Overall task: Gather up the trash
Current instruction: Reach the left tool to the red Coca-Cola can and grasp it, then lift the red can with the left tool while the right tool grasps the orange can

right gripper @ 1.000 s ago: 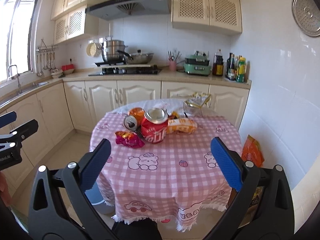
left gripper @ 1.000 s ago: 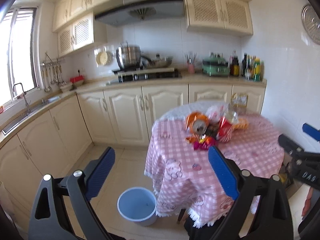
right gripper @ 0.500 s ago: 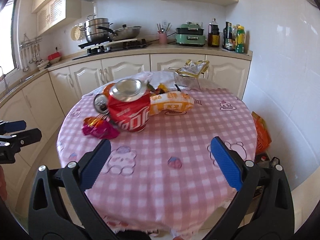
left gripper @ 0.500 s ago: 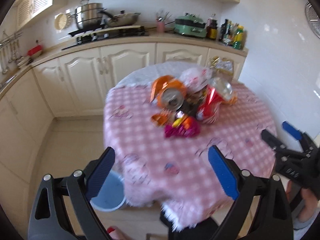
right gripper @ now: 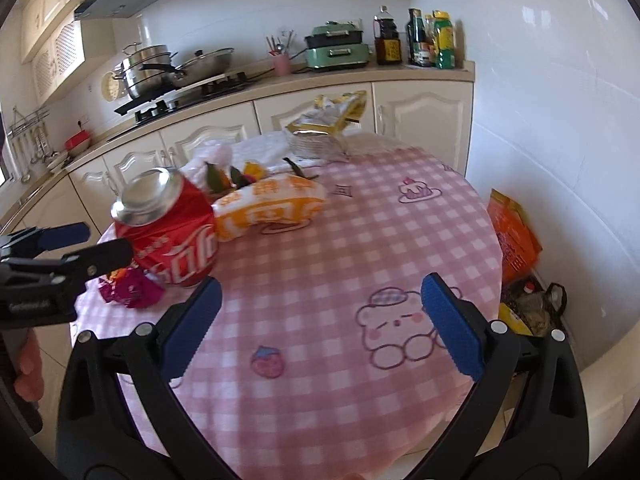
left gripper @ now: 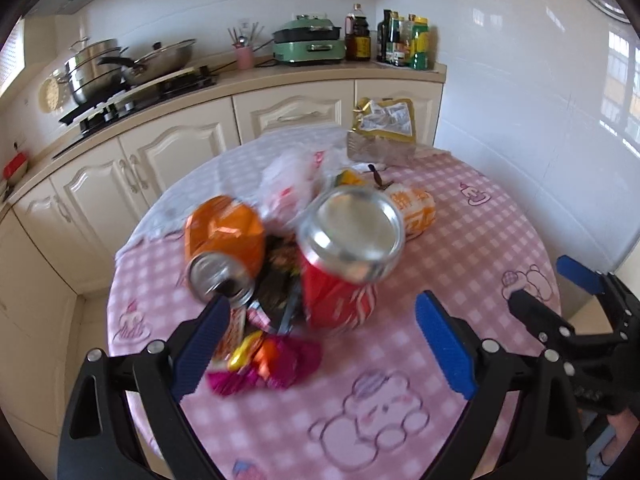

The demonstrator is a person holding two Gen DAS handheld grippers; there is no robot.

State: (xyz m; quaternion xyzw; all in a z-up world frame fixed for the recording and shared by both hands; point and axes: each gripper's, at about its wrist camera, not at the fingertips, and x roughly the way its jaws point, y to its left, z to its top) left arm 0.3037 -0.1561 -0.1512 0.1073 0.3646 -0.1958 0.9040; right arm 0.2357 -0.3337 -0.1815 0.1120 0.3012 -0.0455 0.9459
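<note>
Left wrist view, left gripper (left gripper: pixel 320 344) jaws wide, empty, orange can (left gripper: pixel 224 240) at 10 o'clock, red can (left gripper: pixel 344 264) at 12 upright on bench (left gripper: pixel 480 240), right gripper (right gripper: pixel 320 320) jaws wide, empty, at 3.

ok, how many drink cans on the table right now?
2. A crushed red cola can stands near the table's middle; a dented orange can lies on its side just left of it, opening facing the left gripper. More could be hidden under the wrappers.
</note>
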